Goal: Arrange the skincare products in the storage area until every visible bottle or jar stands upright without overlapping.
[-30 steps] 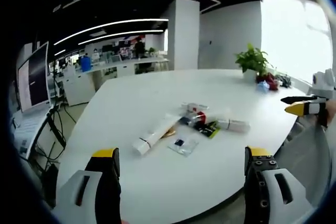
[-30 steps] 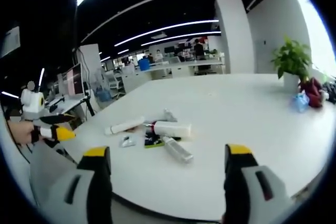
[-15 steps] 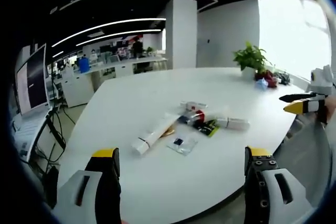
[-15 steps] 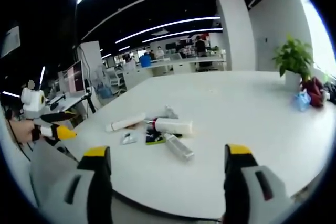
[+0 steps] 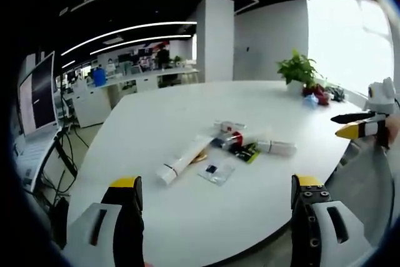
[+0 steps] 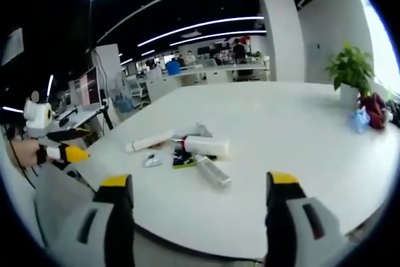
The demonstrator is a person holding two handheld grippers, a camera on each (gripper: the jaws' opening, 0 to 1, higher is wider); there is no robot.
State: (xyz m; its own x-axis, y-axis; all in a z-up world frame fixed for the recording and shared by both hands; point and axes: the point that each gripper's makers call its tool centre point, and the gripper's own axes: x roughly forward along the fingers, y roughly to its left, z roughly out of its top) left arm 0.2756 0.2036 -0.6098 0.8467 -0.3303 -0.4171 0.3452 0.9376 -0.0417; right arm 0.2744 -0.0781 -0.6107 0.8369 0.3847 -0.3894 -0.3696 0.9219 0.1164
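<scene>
white table (image 5: 156,117) — skincare tubes (image 5: 181,162) and sachets (image 5: 217,172) lying clustered mid-top | potted plant (image 5: 299,70) at far edge

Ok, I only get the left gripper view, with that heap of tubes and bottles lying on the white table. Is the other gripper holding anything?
Observer: No. In the right gripper view the right gripper has its jaws wide apart with nothing between them.
Operator: And who carries my gripper?
Observer: A hand holds the left gripper at the left edge of that view, beside the edge of the table.
Operator: Which item is closest to the right gripper?
Observer: The clear bottle. It lies on its side ahead of those jaws, in front of the white bottle.
</scene>
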